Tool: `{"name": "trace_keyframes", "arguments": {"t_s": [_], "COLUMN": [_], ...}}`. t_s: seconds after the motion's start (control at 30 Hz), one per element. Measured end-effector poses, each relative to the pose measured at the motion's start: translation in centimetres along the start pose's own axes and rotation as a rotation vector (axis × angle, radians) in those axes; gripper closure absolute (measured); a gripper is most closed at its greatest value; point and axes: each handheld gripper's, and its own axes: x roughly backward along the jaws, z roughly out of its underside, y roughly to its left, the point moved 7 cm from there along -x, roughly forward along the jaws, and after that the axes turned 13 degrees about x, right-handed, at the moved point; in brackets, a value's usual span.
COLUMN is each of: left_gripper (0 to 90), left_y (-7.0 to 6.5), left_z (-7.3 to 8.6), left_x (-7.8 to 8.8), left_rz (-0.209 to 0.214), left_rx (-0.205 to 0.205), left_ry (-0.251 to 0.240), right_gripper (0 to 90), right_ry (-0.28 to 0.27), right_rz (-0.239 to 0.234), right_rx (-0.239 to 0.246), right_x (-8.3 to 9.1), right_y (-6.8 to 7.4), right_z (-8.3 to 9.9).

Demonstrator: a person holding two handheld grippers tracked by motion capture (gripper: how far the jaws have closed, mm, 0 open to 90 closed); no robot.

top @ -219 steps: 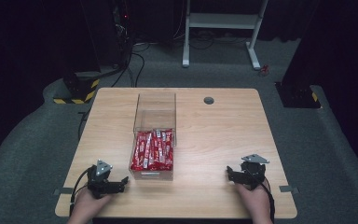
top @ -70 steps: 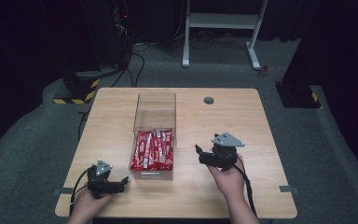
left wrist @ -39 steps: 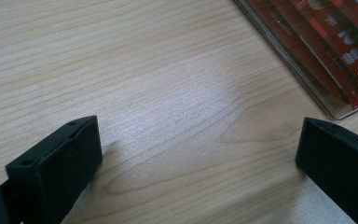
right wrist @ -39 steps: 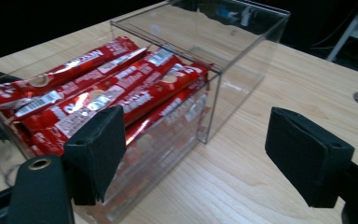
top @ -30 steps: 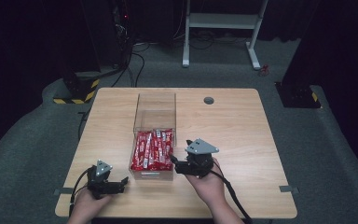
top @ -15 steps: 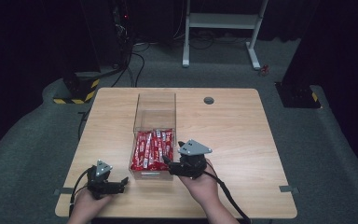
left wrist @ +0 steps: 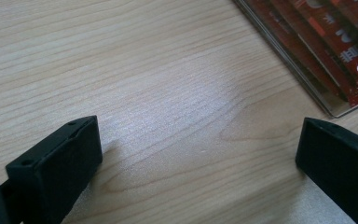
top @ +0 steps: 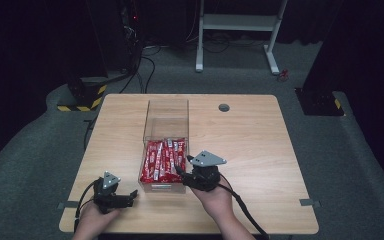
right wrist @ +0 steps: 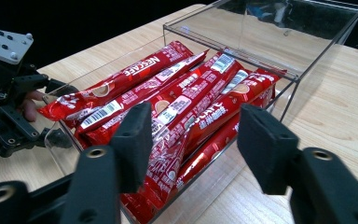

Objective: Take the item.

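Resting near the front edge of the worktop [top: 260,145], the left hand-held gripper [top: 130,198] lies with jaws spread wide on bare wood. Just beyond, the right hand-held gripper [top: 178,171], jaws also wide and empty, noses over the rim of a clear plastic box [top: 166,112] holding red Nescafe sachets [top: 164,159] at its near end.

I see a white frame stand [top: 240,30] beyond the counter [top: 260,150], a yellow-black striped base [top: 82,95] off its far-left corner.
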Motion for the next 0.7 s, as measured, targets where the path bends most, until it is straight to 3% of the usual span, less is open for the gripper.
{"name": "trace_keyframes", "arguments": {"t_s": [0.33,0.7], "left_gripper": [0.7,0.7], "left_y": [0.01,0.02], "left_z": [0.0,0.01], "left_x": [0.0,0.01], "left_rz": [0.0,0.0], "left_rx": [0.0,-0.003], "left_ry": [0.001,0.002], "right_gripper": [70.0,75.1], "right_ry": [-0.01,0.006], "right_rz": [-0.029,-0.032], "right_rx": [-0.02,-0.026], "right_x": [-0.39,-0.76], "right_y": [0.29,0.59], "right_z": [0.51,0.87]}}
